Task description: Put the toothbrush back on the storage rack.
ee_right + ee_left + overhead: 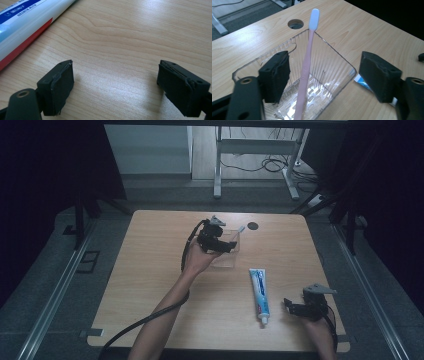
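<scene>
In the left gripper view the toothbrush (pixel 305 75) runs off the bottom edge, so its lower end inside the clear box (pixel 332 53) cannot be seen. In the right gripper view the toothpaste tube (pixel 27 22) is cut by the left and top edges — cap and most lettering out of frame.

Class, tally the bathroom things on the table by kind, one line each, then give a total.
Toothbrush: 1
Toothpaste tube: 1
Clear holder: 1
Total: 3
</scene>
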